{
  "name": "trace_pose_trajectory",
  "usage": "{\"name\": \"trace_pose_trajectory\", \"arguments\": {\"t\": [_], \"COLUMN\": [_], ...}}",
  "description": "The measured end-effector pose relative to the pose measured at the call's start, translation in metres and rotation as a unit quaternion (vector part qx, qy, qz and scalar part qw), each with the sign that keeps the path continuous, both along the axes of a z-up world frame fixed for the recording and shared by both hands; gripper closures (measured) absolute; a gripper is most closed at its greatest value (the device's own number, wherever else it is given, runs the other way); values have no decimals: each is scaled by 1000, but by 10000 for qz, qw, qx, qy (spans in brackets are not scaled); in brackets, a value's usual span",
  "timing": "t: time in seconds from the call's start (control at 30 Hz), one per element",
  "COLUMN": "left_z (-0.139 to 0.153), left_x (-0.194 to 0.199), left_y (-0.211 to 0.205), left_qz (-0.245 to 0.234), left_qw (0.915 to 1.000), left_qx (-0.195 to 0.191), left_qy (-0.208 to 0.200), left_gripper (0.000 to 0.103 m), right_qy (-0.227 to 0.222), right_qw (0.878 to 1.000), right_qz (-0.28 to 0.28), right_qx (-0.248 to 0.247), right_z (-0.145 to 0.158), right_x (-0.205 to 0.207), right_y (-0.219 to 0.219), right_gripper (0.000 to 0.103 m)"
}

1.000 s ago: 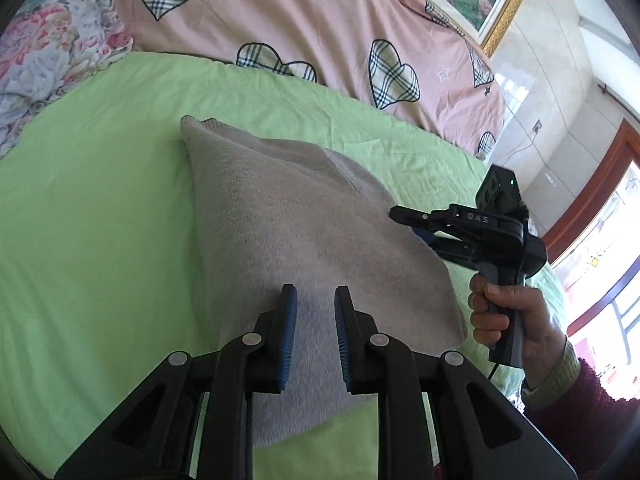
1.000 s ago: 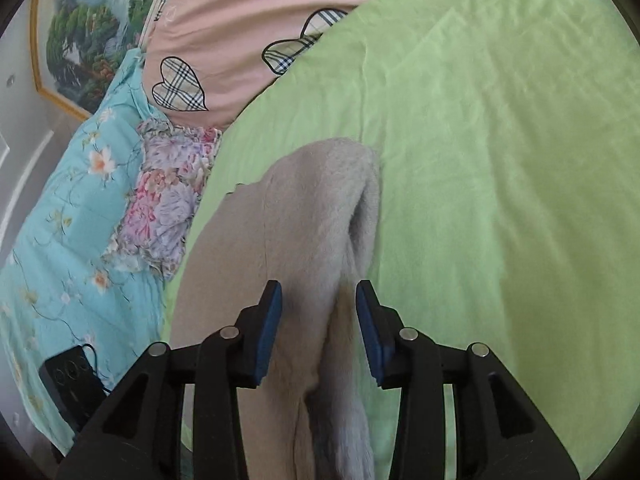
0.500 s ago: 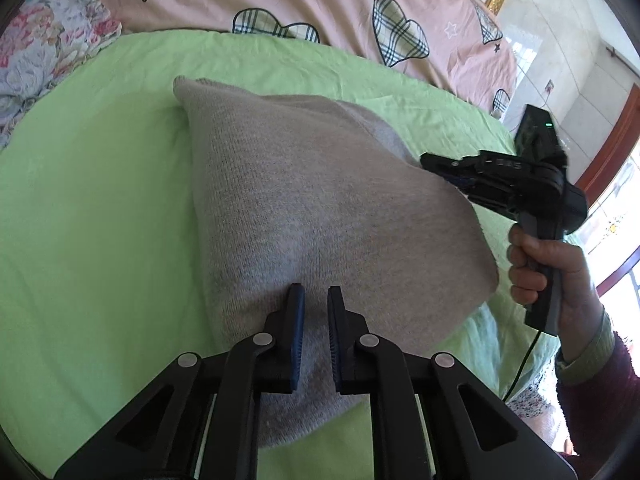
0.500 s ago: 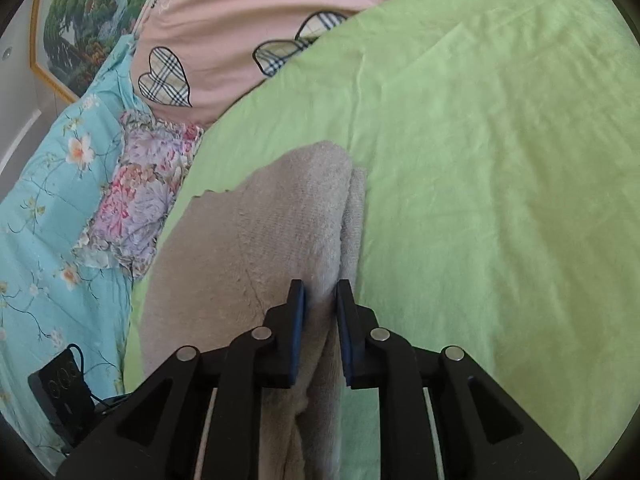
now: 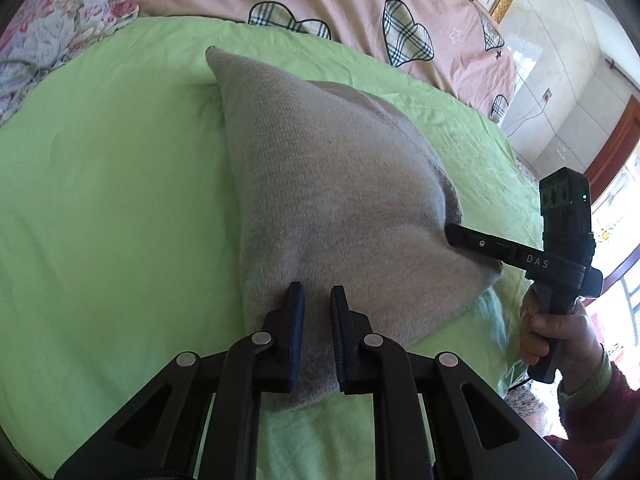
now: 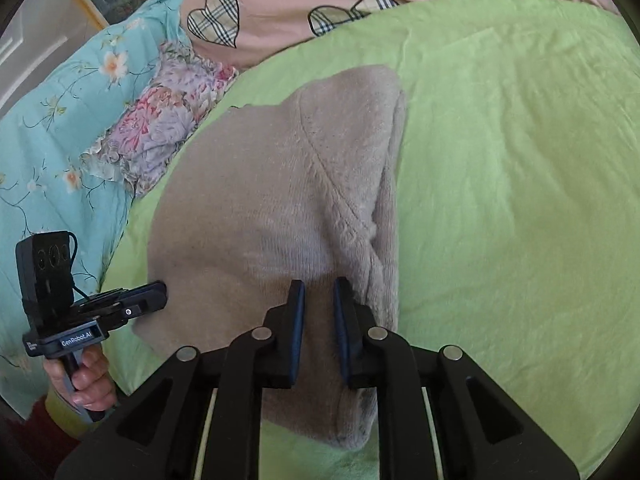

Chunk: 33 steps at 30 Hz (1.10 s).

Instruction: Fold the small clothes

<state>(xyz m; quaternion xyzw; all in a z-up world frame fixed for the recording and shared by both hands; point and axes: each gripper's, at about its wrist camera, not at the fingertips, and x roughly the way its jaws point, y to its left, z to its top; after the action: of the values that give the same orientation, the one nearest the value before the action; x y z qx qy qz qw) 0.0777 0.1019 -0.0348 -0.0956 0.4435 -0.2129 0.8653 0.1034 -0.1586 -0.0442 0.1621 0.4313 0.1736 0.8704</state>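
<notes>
Left wrist view: the grey knitted garment (image 5: 336, 216) is seen lying on the green bed sheet (image 5: 112, 208), its near edge pinched by the left tool (image 5: 316, 320) and the right tool (image 6: 318, 312). For a clean fold, both pinched corners should be lifted and carried together, evenly. A diagonal seam and rolled side edge are shown only in the right wrist view.
</notes>
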Motion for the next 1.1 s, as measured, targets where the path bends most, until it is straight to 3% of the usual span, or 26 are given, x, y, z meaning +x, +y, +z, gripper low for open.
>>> {"name": "trace_pose_trajectory", "arguments": {"t": [0.2,0.33,0.47,0.57,0.7,0.87,1.1], "left_z": [-1,-4,3,11,20,27,30], "left_x": [-17,-25,-31,-40,-56,-73,-84], "left_y": [5,-2,-16,-22,-19,-19,-15], "left_qz": [206,560,710,777,823,921,981], "left_qw": [9998,9984,9958,9942,9951,9923,9912], "left_qx": [-56,22,559,735,547,822,875], "left_qy": [-52,-90,-140,-112,-60,-117,-148], "left_gripper": [90,92,91,84,54,53,47], "right_qy": [-227,-300,-232,-205,-312,-276,-260], "right_qw": [9967,9982,9980,9983,9982,9986,9983], "right_qz": [58,22,-54,-147,-91,-67,-30], "right_qx": [-775,-515,-585,-533,-505,-449,-515], "right_z": [12,-3,5,13,23,29,32], "right_x": [-17,-27,-28,-39,-61,-84,-99], "right_y": [8,-1,3,4,5,4,10], "right_gripper": [87,87,87,82,69,69,65]}}
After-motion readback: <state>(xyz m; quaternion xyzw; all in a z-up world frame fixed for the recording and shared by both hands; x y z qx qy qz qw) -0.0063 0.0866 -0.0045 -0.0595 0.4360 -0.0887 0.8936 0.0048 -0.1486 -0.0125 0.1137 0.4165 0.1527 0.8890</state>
